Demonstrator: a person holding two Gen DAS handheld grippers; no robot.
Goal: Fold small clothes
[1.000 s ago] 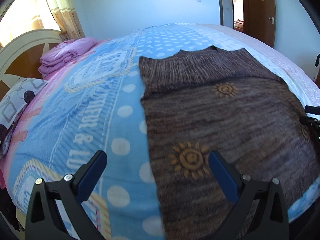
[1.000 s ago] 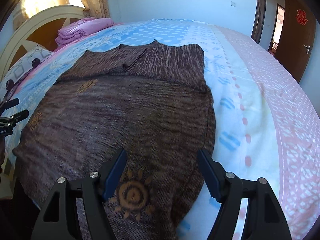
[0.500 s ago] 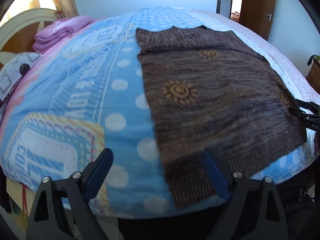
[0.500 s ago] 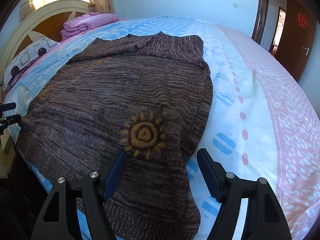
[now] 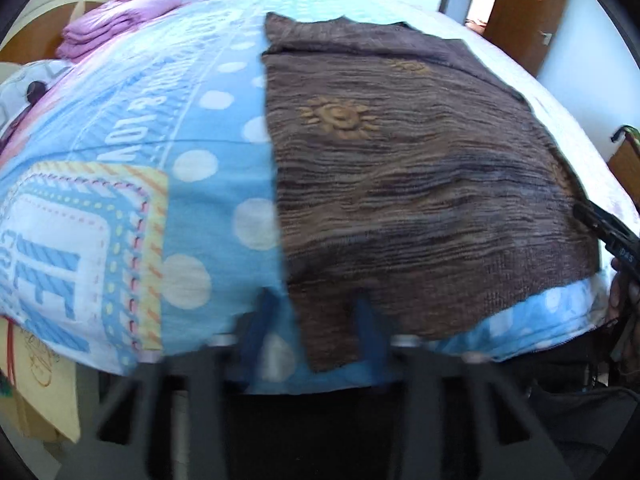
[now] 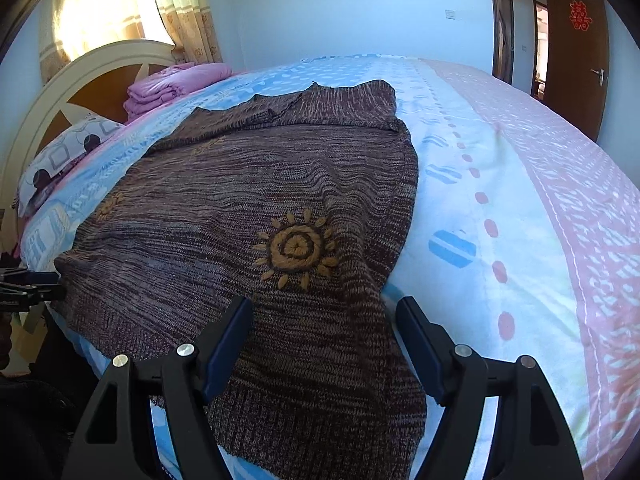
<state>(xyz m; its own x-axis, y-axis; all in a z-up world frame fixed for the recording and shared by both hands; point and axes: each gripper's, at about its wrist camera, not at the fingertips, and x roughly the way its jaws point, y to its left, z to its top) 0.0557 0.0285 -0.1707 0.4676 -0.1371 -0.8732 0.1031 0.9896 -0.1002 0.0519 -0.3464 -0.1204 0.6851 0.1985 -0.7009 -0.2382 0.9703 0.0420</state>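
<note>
Bedspread [image 5: 132, 128] reads "& LOV" (partly cut); door [image 6: 576, 40] bears red 囍.

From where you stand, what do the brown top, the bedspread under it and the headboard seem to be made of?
The brown sweater looks like knitted wool or acrylic yarn: visible rows of stitches, a ribbed hem, and raised yarn suns. The bedspread looks like soft printed woven cotton, matte, with fine creases. The headboard seems to be wood, with a cream painted frame around brown panels; solid or veneer I cannot tell.

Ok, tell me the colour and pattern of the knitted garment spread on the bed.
Streaky brown marled knit sweater with mustard-orange embroidered suns; clearest in the right wrist view.
</note>
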